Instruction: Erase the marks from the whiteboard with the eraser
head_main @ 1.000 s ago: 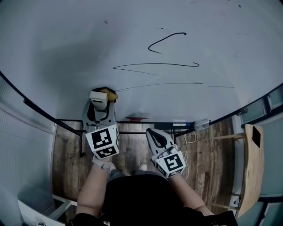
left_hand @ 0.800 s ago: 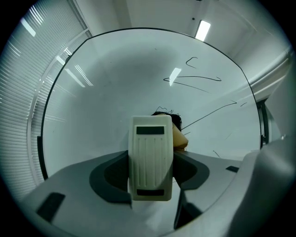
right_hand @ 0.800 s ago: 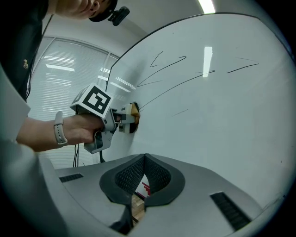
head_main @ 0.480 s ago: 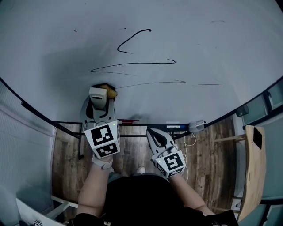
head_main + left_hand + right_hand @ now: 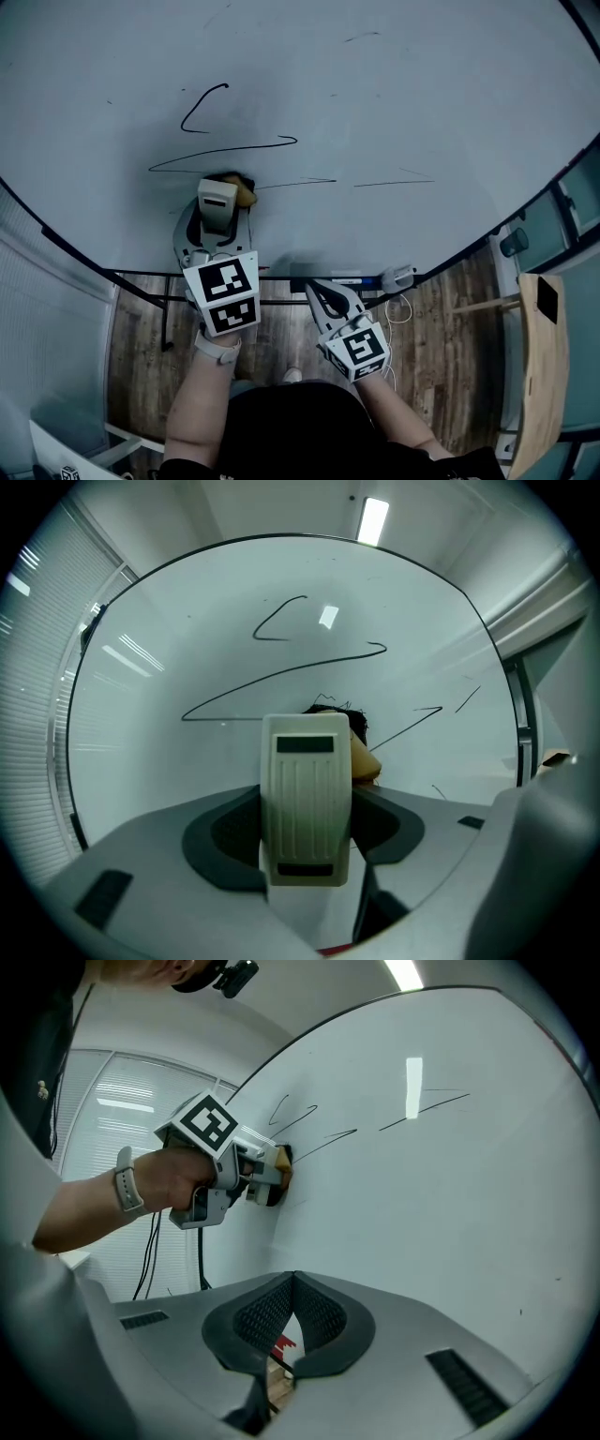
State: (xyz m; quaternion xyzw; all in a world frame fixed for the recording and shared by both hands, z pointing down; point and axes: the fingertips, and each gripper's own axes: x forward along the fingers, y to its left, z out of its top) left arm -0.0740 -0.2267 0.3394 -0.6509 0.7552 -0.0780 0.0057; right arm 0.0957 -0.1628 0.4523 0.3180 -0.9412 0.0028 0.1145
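— Nearest, the right gripper hangs idle, jaws together on nothing. Where is the risk?
— Farther out: the left gripper clamps the eraser against the whiteboard, just below the marks. It seems tilted, so a stroke might skip thin lines.

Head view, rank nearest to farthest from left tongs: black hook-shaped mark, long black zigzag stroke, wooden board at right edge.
1. Long black zigzag stroke, just above the left tongs gripping the cream eraser.
2. Black hook-shaped mark, higher on the whiteboard.
3. Wooden board, far right, off the whiteboard.
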